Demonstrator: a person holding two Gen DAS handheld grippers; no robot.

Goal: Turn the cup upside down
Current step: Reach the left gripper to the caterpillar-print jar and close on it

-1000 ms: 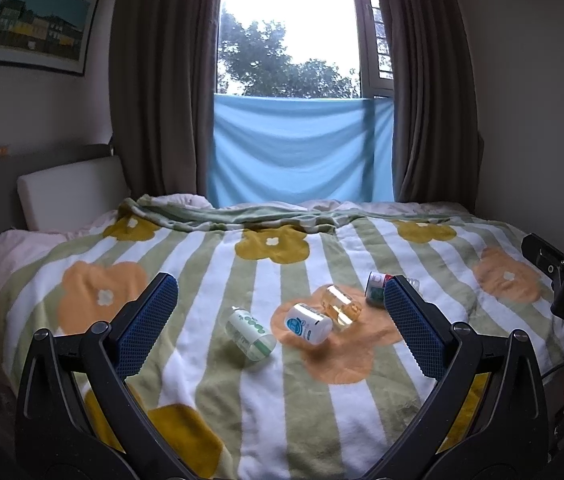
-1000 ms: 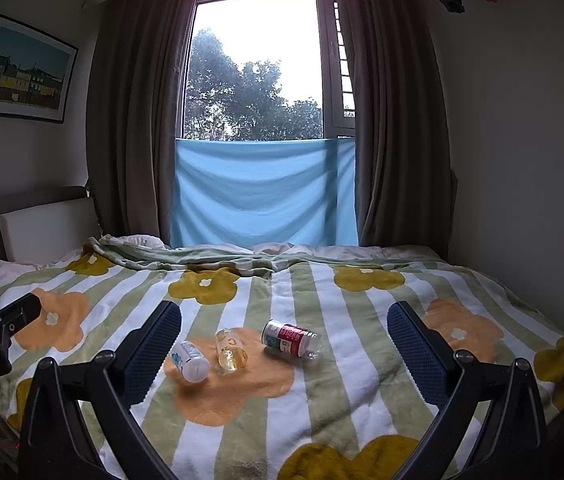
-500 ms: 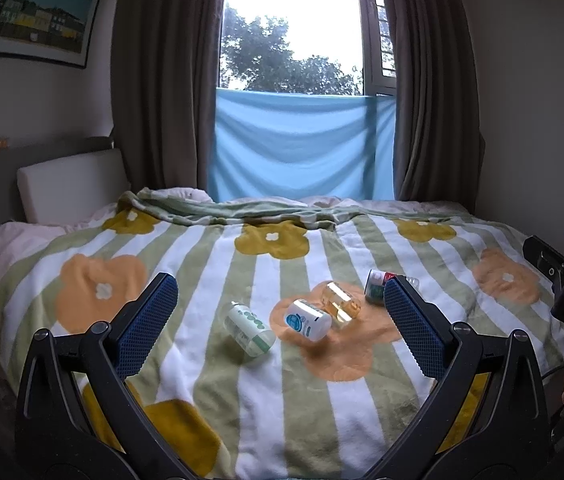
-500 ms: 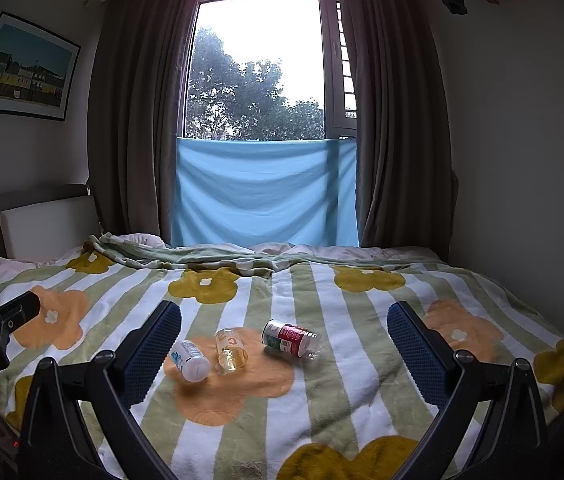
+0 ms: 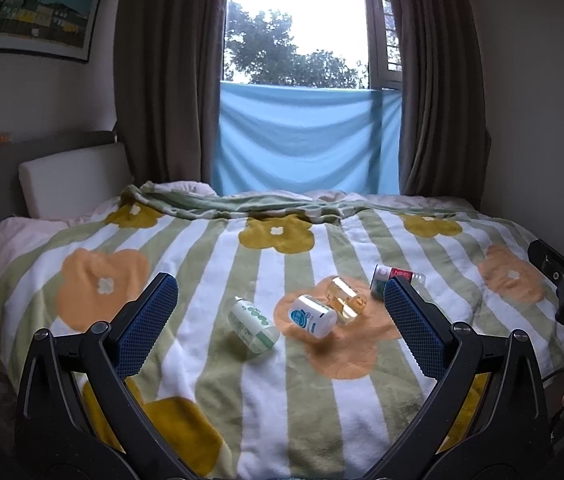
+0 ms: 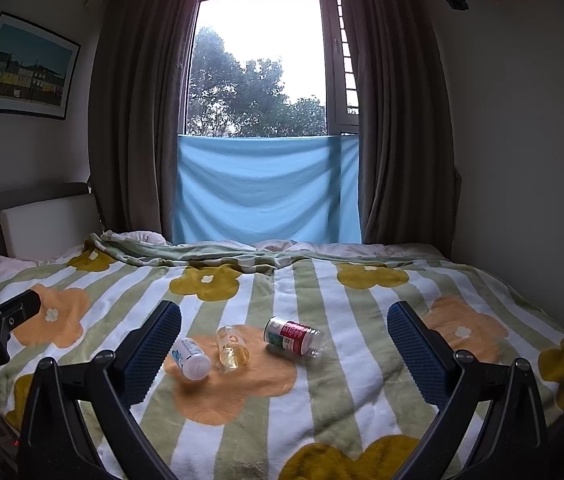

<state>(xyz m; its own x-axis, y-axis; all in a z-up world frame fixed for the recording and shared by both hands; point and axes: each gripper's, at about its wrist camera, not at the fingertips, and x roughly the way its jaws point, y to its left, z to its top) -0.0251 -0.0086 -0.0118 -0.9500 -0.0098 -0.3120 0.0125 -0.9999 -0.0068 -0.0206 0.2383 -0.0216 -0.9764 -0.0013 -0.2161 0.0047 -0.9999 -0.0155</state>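
A small clear amber cup [image 5: 345, 299] lies on its side on an orange flower of the striped blanket; it also shows in the right wrist view [image 6: 233, 347]. My left gripper [image 5: 280, 314] is open and empty, held above the bed's near edge, well short of the cup. My right gripper [image 6: 284, 342] is open and empty, also short of the cup, which lies between its fingers in view.
Around the cup lie a white bottle with a blue label [image 5: 313, 315], a white-green bottle [image 5: 253, 327] and a red-labelled bottle [image 6: 292, 336]. The blanket [image 5: 210, 280] covers the whole bed. A headboard cushion [image 5: 74, 184] stands at the left; window and curtains behind.
Both views have shifted slightly, the left one tilting a little upward. The objects on the bed have not moved. Both grippers stay open.
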